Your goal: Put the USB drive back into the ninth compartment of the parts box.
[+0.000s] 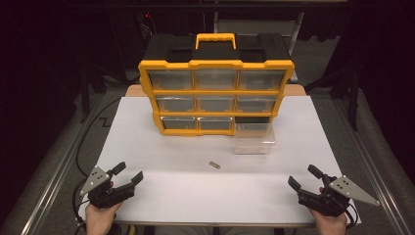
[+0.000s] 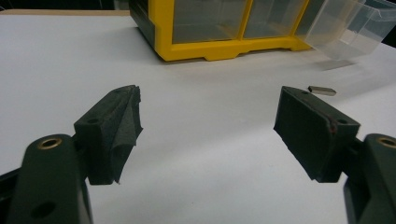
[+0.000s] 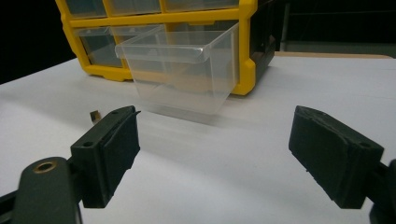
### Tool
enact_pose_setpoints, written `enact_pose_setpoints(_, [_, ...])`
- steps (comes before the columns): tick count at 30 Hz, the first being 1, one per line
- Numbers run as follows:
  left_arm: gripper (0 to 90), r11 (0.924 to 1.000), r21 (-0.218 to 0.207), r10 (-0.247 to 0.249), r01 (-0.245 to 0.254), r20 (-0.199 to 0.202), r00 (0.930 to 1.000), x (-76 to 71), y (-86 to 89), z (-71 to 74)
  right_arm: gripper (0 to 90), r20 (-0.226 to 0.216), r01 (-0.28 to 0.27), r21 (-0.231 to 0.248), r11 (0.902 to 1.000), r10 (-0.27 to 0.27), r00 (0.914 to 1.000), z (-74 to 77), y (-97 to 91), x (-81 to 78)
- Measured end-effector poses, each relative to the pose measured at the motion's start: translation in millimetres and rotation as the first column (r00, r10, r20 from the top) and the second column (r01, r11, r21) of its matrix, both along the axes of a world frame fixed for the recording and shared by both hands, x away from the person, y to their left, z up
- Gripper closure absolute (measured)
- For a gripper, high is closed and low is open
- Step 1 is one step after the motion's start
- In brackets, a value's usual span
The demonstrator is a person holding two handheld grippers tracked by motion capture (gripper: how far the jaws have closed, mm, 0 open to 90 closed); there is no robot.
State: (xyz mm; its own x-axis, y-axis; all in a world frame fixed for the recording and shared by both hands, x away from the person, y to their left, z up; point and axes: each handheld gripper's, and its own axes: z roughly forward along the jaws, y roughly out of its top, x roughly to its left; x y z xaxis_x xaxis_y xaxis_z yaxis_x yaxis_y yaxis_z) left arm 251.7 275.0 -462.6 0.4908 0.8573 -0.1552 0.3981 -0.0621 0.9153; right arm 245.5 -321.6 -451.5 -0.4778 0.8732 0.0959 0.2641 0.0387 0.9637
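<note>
with both my left gripper and right gripper spread wide and empty near the table's front edge, the small flat piece lying between them, just short of the pulled-out clear drawer, could skid away if i pinch it off-centre.

A matt white tabletop carries a glossy yellow-and-black plastic organiser with clear plastic drawers, one clear smooth drawer standing out near its far right corner, and a small metallic-looking piece; jaws wear matt black pads.
</note>
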Motion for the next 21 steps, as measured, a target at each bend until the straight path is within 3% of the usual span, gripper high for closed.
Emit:
enact_pose_setpoints(13, [23.8,1.0,0.0,0.005,-0.005,0.005,1.0,-0.2,0.6,0.4,16.7,0.014,-0.022,-0.001,0.9998,0.022,0.9997,2.0,8.6,2.5])
enact_pose_setpoints(17, [23.7,1.0,0.0,0.005,-0.005,0.005,1.0,-0.2,0.5,0.5,16.1,0.009,0.009,0.0,1.0,-0.009,0.9999,2.0,10.8,3.9])
enact_pose_setpoints(21, [23.8,1.0,0.0,0.005,-0.005,0.005,1.0,-0.3,0.4,0.6,16.1,0.003,0.003,-0.005,1.0,-0.003,1.0,2.6,13.6,4.7])
